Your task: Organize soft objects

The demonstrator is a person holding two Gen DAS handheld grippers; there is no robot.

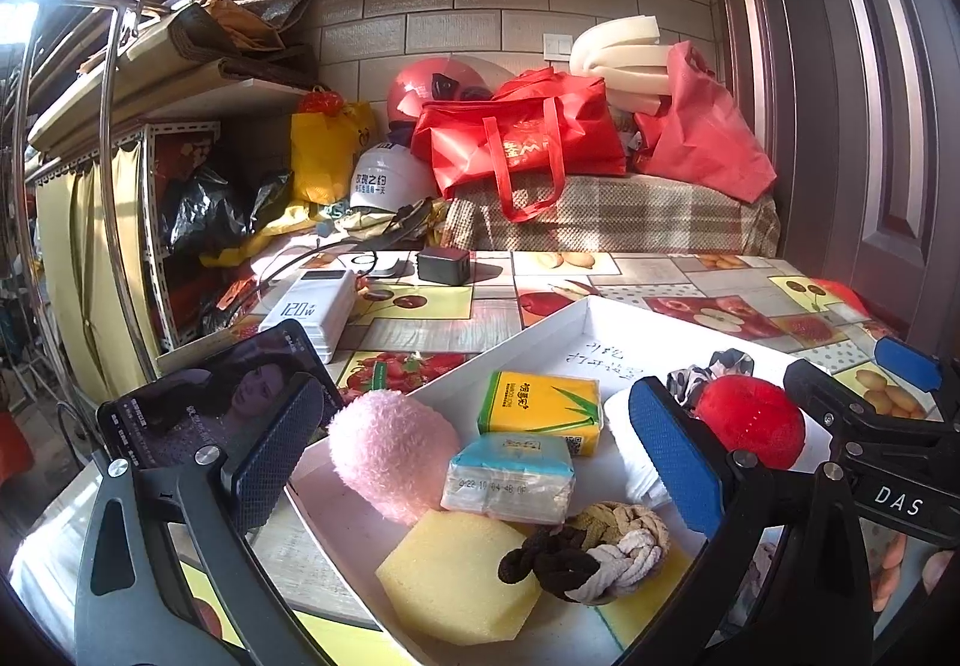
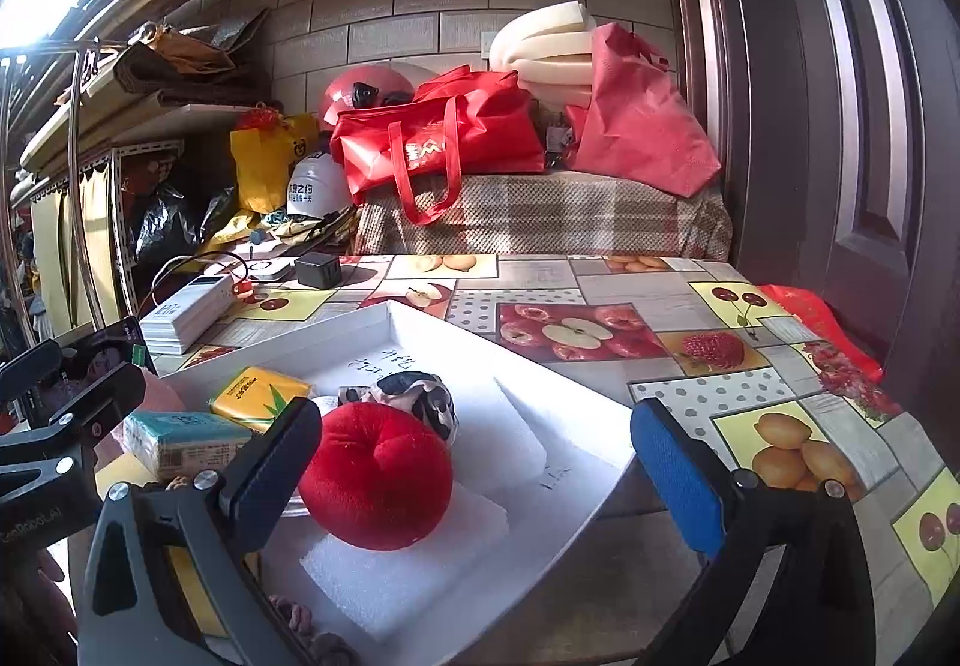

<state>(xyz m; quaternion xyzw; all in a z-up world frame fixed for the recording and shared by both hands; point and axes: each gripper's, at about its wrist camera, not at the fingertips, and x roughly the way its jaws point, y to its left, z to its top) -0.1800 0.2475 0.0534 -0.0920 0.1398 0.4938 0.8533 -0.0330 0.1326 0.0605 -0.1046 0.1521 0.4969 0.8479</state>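
Both the left hand-held gripper (image 1: 480, 462) and right hand-held gripper (image 2: 480, 462) stand fully open, empty, over the white tray (image 2: 420, 324) on the worktop (image 2: 690, 306)

bright daylight pours in from about ten o'clock in both views and burns out white there. sun patches lie on the bench (image 1: 690, 270) and the white tray (image 2: 576, 462), with dark shadows beside things. edges bend round and turn black in the corners. most things look sharp; the nearest parts are a bit soft.
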